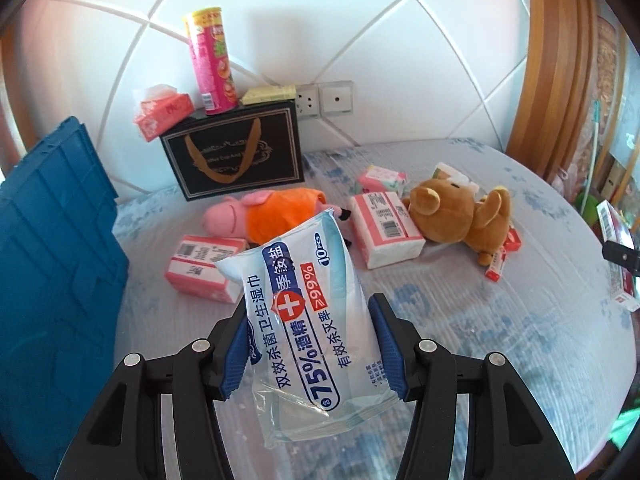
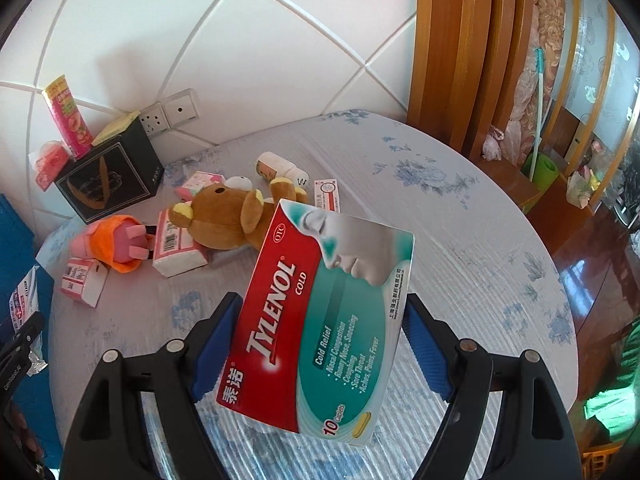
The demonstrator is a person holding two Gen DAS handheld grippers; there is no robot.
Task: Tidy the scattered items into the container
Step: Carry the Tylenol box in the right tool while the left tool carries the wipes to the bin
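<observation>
Left tool: black arms, blue ribbed pads (silver screws); right tool alike.

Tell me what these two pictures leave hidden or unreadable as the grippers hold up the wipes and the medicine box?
- Blue container: the left wrist view shows only an outer wall; the picture's edge cuts off its inside.
- Pink pig toy: the wipes pack covers its lower end.
- Brown bear: in the right wrist view, the Tylenol box hides its legs.
- Black gift bag: its gold lettering is too small to read.
</observation>
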